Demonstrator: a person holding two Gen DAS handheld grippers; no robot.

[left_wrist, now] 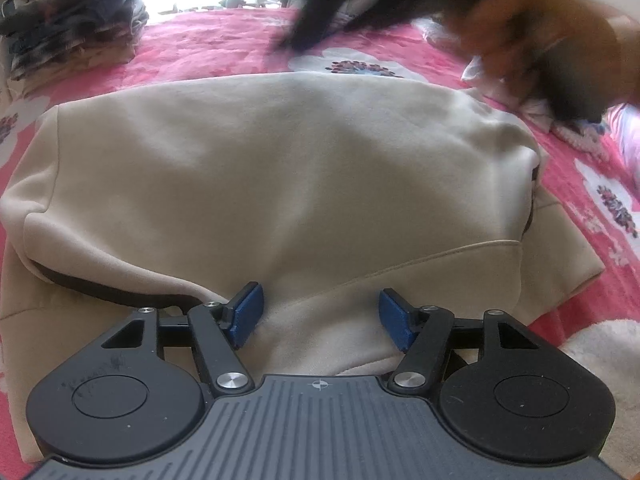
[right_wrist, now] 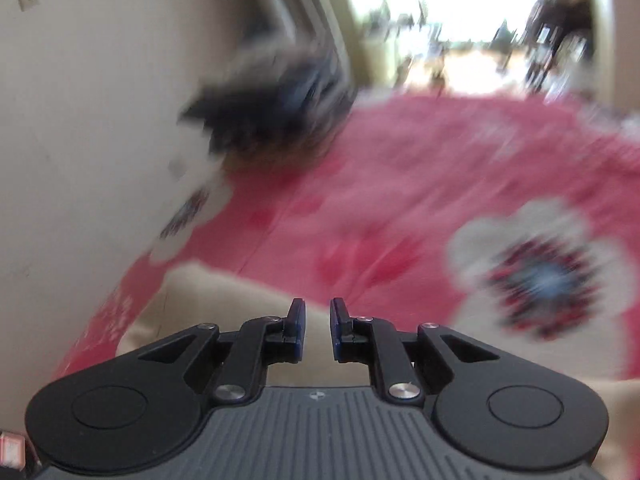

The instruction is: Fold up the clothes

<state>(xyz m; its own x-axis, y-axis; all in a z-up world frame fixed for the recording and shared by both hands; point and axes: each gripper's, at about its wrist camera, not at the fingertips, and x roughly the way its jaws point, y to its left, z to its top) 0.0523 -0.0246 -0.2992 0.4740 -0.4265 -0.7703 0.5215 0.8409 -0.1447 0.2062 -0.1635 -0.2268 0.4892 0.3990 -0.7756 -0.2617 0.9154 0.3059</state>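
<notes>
The left gripper [left_wrist: 320,316], jaws wide and empty, hovers over the cream sweatshirt [left_wrist: 280,168], which lies crosswise ahead; the right gripper [right_wrist: 318,328] is narrow and empty.

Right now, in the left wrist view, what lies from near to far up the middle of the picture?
Left gripper with blue-padded jaws open → folded cream fleece sweatshirt → pink bedspread with white flowers → bright, washed-out background.

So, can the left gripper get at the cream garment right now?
Probably yes: the left gripper hangs open right over the cream garment, with nothing between its pads and the cloth.
</notes>
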